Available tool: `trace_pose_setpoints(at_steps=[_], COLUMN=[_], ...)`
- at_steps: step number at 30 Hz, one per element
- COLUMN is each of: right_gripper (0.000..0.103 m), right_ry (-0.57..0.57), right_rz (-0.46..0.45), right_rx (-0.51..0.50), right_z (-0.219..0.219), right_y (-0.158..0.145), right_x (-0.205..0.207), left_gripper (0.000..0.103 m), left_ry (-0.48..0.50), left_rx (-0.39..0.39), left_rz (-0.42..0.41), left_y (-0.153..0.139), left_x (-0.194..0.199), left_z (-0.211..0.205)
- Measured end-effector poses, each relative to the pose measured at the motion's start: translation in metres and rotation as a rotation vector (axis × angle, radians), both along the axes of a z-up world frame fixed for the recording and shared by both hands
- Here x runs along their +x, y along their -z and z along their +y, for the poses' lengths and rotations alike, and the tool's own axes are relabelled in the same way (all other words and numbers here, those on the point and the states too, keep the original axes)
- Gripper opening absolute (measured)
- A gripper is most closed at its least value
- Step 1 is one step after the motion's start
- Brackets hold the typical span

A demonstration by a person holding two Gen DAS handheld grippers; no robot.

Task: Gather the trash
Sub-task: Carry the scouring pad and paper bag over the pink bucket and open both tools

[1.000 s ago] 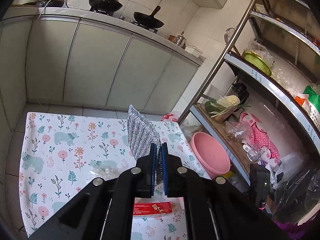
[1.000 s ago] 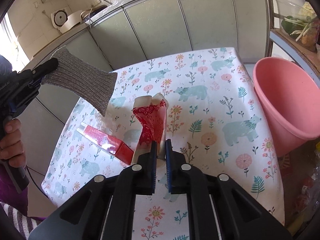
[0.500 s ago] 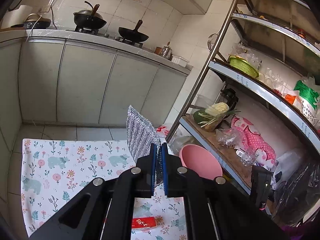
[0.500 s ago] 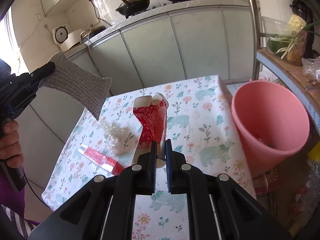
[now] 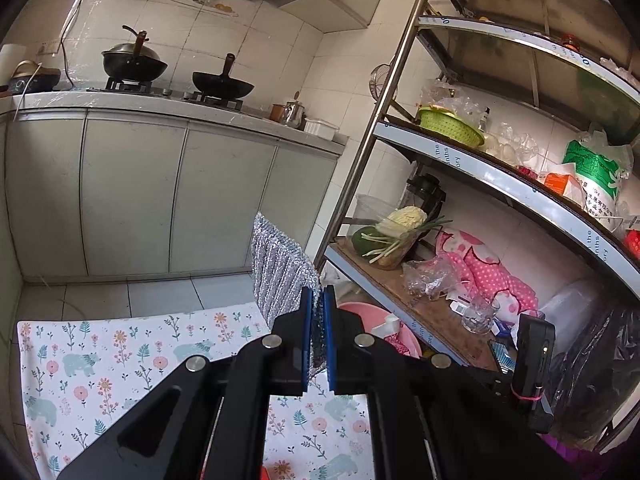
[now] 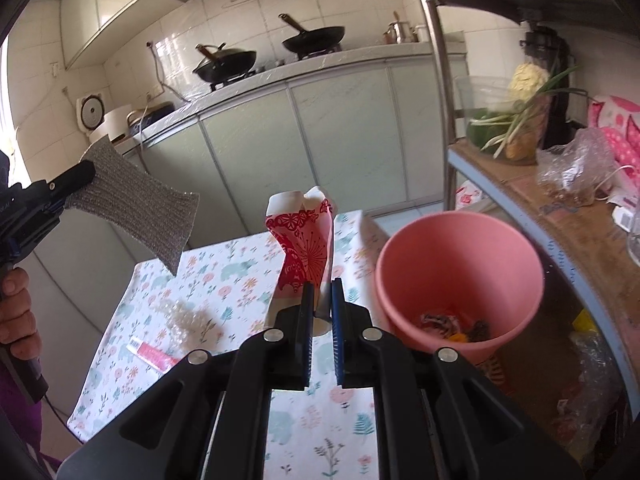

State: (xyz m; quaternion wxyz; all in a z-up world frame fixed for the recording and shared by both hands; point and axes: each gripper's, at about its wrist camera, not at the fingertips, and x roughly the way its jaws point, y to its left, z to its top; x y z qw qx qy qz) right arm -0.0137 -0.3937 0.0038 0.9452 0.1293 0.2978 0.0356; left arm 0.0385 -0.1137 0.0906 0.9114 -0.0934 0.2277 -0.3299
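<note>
The right gripper (image 6: 320, 300) is clenched on a crushed paper cup (image 6: 304, 240) printed with red butterflies and dandelion heads. The cup's long axis runs straight up and ahead from the fingertips, its crumpled white mouth topmost. The pink plastic bin (image 6: 460, 280) lies just to the right of these fingers and a little ahead, its open mouth tilted toward them, with some scraps already at the bottom. This hand looks the nearer of the two to the bin, so the drop calls for a short swing right.

The left gripper (image 5: 316, 312) is clamped on a silver metallic scouring cloth (image 5: 276, 268), which stands up and to the left of its fingertips. From there the bin's pink rim shows just right of and below the fingers.

On the floral tablecloth (image 6: 240, 272), left of and below the right fingers, lie a red tube (image 6: 154, 356) and a clump of clear crumpled plastic (image 6: 188, 316).

Readable writing is scant: the shelf edge (image 5: 452, 152) carries "the" and part of a word ending "nths"; the green-and-white sack's print is too small to read.
</note>
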Motion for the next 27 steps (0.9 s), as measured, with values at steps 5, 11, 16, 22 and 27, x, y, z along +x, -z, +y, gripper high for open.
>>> trace_pose_setpoints(at_steps=[5,11,16,22,27], right_gripper=[0.009,0.009,0.009,0.009,0.009], right_ry=[0.059,0.108,0.129,0.143,0.153], right_rz=[-0.02,-0.03,-0.03,-0.033,-0.031], right_rx=[-0.009,-0.002,0.01,0.015,0.022], right_z=[-0.022,-0.042,-0.056,-0.068,-0.079], right_y=[-0.006,-0.005,-0.001,0.001,0.003], right_x=[-0.004,-0.008,-0.009,-0.009,-0.004], left_gripper=[0.005,0.005,0.005,0.005,0.005], left_ry=[0.044,0.087,0.113,0.141,0.167], left_rx=[-0.003,0.006,0.036,0.061,0.072], left_rz=[-0.011,-0.003,-0.006,0.002,0.01], left_y=[-0.004,-0.001,0.005,0.013,0.018], left_x=[0.007,0.016,0.02,0.024,0.029], left_z=[-0.025,-0.061,-0.094,-0.128,-0.155])
